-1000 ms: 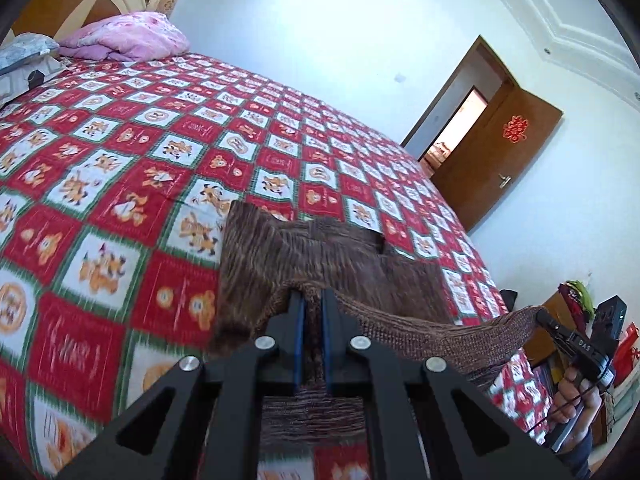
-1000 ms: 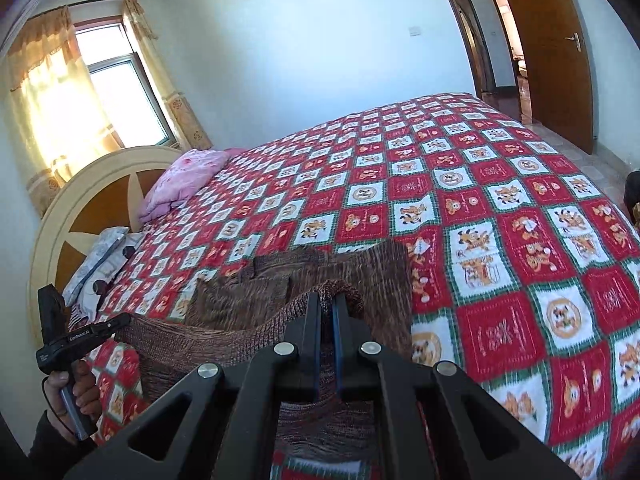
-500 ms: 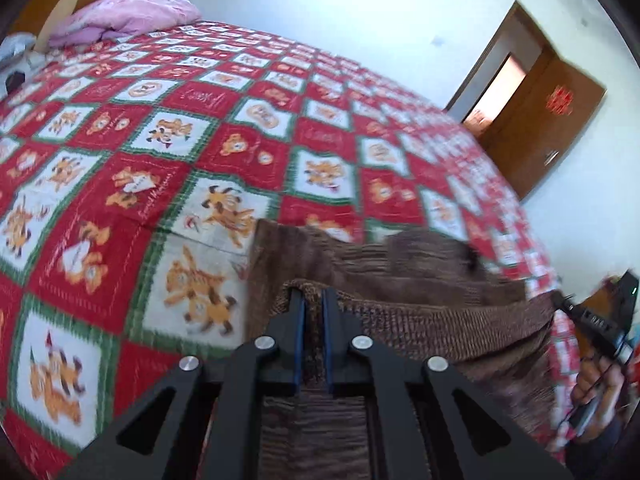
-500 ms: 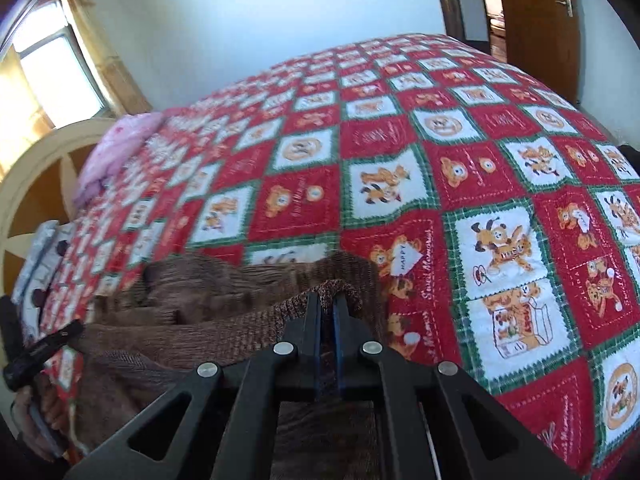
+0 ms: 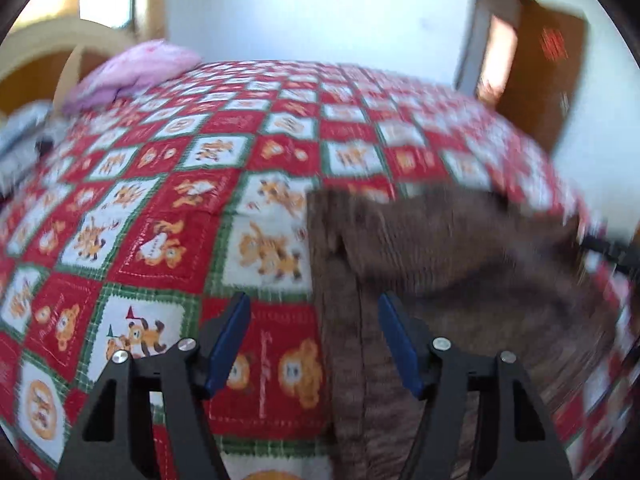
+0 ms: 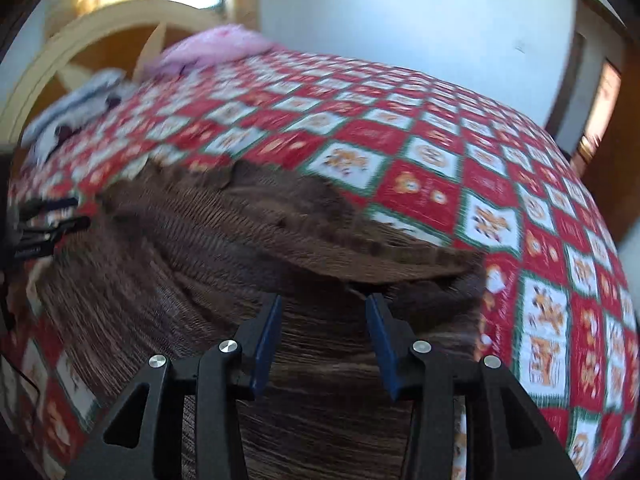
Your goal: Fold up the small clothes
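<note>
Lying folded on quilt (image 6: 500, 184), brown garment (image 6: 280, 248), both grippers' fingers (image 5: 230, 336) spread

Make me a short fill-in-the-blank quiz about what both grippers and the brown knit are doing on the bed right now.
1. The left gripper has its jaws ____.
2. The right gripper holds ____.
3. The brown knit garment lies on a red, white and green checked ____.
4. The pillow near the headboard is ____ in colour.

Missing words: open; nothing; bedspread; pink

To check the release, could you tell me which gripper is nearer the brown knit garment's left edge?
Left. The left gripper straddles the brown knit garment's left edge; the right gripper hovers near its opposite edge.
</note>
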`<state>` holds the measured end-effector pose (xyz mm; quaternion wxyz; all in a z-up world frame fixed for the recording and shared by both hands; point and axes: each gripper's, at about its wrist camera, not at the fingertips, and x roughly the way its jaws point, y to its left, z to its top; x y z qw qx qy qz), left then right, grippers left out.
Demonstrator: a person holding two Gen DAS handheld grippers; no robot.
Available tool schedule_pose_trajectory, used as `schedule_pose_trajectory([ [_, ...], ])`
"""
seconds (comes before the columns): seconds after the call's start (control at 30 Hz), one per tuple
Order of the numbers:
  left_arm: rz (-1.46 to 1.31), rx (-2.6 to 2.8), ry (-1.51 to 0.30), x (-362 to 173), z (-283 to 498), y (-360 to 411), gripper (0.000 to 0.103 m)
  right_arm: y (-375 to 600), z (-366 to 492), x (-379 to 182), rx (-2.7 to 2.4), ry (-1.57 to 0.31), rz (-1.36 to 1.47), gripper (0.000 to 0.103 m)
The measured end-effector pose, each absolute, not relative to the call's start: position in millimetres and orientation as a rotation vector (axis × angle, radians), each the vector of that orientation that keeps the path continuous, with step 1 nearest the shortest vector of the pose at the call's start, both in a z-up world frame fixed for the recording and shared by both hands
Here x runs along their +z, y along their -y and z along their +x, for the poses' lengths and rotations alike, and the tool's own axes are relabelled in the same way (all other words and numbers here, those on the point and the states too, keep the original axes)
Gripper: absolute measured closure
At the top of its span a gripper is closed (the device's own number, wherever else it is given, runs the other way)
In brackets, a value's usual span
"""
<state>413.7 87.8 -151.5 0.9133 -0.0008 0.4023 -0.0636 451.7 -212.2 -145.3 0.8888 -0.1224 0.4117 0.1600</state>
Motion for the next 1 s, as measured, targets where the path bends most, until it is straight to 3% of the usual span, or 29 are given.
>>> schedule_pose_trajectory([
  [0.13, 0.138, -0.104, -0.853, -164.3, 428.1, -62.6, 0.034, 184.1, 491.5, -173.7, 0.265, -0.974, -0.31, 0.059],
  [0.4, -0.015, 0.107, -0.832, -148.9, 473.9, -93.4, 0.032, 216.7, 524.6, -136.1, 0.09, -0.788, -0.108, 0.058],
  [0.5, 0.019, 0.111, -0.833, -153.8, 464.8, -94.8, 0.031, 201.6, 509.4, -143.8, 0.16, -0.803, -0.241, 0.058],
  [0.57, 0.103, 0.142, -0.812, -157.9, 458.3, -88.8, 0.024, 196.1, 499.8, -151.5, 0.201, -0.824, -0.305, 0.058],
  [0.73, 0.15, 0.131, -0.81, -160.8, 465.5, -74.5, 0.024, 189.4, 519.8, -173.1, 0.128, -0.898, -0.451, 0.058],
  [1.0, 0.019, 0.174, -0.869, -145.0, 505.9, -88.9, 0.023, 237.8, 551.9, -134.7, -0.026, -0.825, -0.184, 0.058],
])
